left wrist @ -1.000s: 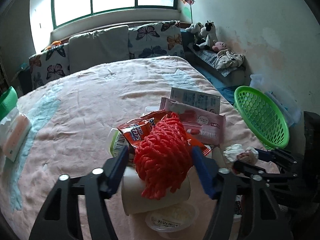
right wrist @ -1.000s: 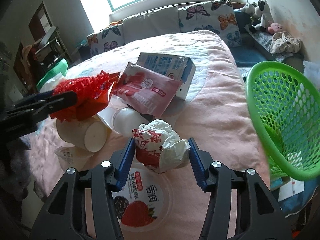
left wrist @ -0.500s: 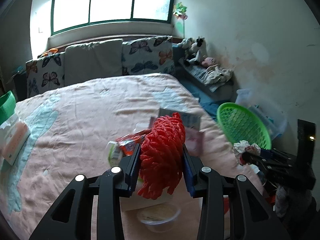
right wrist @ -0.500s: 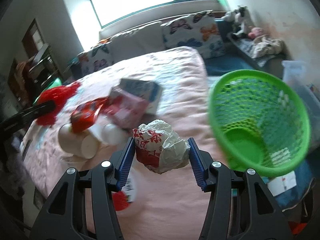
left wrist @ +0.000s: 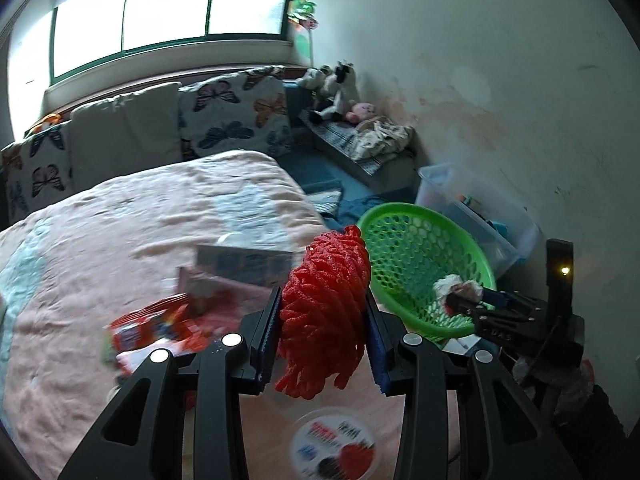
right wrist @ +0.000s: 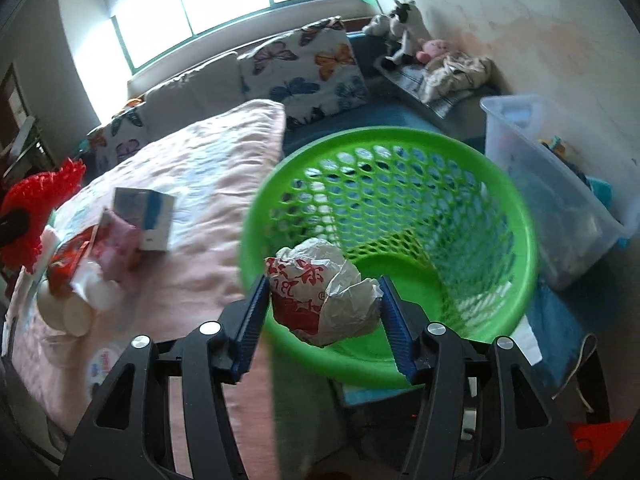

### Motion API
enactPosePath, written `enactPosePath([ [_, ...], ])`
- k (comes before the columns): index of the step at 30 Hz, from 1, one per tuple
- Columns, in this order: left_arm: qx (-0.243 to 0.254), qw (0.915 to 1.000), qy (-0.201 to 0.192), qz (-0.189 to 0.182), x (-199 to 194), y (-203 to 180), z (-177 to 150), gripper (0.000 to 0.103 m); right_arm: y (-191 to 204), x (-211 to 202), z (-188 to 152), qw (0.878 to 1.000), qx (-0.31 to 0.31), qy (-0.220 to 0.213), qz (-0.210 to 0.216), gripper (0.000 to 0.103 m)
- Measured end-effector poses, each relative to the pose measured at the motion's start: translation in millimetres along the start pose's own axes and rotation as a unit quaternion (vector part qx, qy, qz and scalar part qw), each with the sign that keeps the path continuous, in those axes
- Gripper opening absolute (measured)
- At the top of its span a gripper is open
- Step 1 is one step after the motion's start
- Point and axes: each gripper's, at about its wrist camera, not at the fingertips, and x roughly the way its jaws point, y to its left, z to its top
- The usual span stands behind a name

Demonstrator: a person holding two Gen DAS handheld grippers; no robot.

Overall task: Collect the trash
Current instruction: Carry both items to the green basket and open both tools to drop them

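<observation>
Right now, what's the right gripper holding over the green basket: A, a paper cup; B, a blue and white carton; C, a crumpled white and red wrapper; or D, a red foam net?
C: the right gripper is shut on the crumpled white and red wrapper in front of the green basket, while the red foam net sits in the left gripper.

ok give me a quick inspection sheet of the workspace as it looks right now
Surface: pink bedspread, rumpled.
Job's things: green basket beside the bed; red foam net; crumpled wrapper over the basket.
Clutter: blue-white carton, pink pack, red snack wrapper, white cups, round lid.
Grippers: left gripper shut on the net; right gripper shut on the wrapper.
Cables: white cord on the floor.
Surroundings: butterfly pillows, plush toys, clear bin.
</observation>
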Motion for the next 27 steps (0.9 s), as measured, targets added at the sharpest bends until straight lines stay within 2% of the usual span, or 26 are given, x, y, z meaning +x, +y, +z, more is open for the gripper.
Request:
enactPosePath([
  [4, 0.013, 0.9997, 0.017, -0.016, 25, -22, 7, 0.037, -14, 2, -2, 1.0, 0.008, 0.0, -0.004, 0.074],
  [12, 0.043, 0.9971, 0.048, -0.042, 72, -65, 18, 0.038, -31, -20, -10, 1.0, 0.014, -0.021, -0.012, 0.075],
  [21, 0.074, 0.9929, 0.08, -0.049, 116, -105, 21, 0.041, -45, -44, -28, 0.999, 0.019, -0.034, -0.016, 0.075],
  [24, 0.071, 0.992, 0.09, -0.054, 124, -110, 20, 0.048, -51, -50, -33, 0.999, 0.028, -0.037, -0.017, 0.076],
  [26, 0.069, 0.9922, 0.089, -0.054, 127, -113, 19, 0.064, -55, -52, -34, 0.999, 0.036, -0.037, -0.015, 0.076],
  [27, 0.068, 0.9923, 0.087, -0.056, 127, -115, 19, 0.065, -57, -53, -36, 0.998, 0.04, -0.037, -0.015, 0.076],
])
